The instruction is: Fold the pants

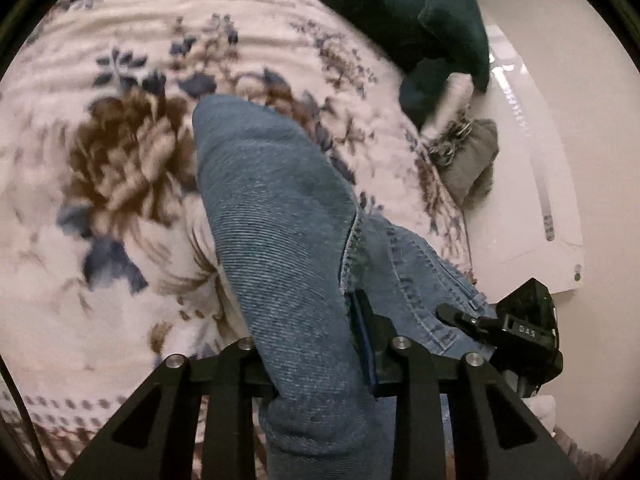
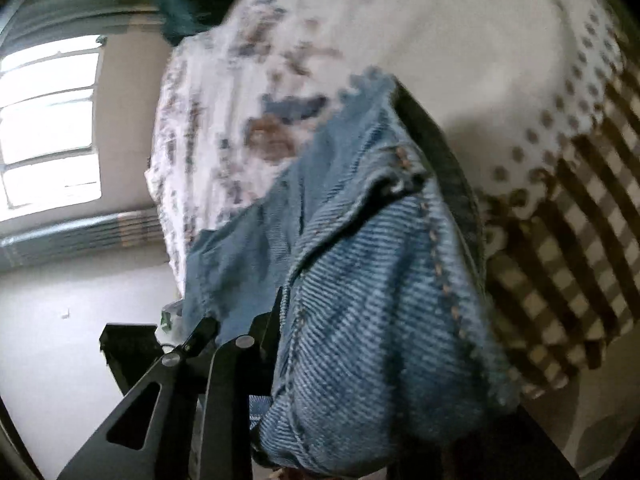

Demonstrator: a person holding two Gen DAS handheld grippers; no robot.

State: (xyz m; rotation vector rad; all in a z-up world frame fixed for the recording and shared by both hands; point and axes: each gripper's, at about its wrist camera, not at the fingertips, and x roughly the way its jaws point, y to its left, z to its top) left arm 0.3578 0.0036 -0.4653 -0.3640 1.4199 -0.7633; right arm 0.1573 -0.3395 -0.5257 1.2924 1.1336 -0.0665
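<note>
Bedspread (image 1: 120,60) open left of the jeans (image 1: 280,208); green cushion (image 1: 400,12) and grey pouch (image 1: 472,160) crowd the right edge

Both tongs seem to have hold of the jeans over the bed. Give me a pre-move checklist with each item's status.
1. Left tongs closed on the jeans: ok, denim bunched between them.
2. Right tongs closed on the jeans: ok, denim fills them.
3. Floral bedspread free for laying down: ok.
4. Green pillow and grey pouch apart from the jeans: ok.
5. Legs aligned: cannot tell.
</note>
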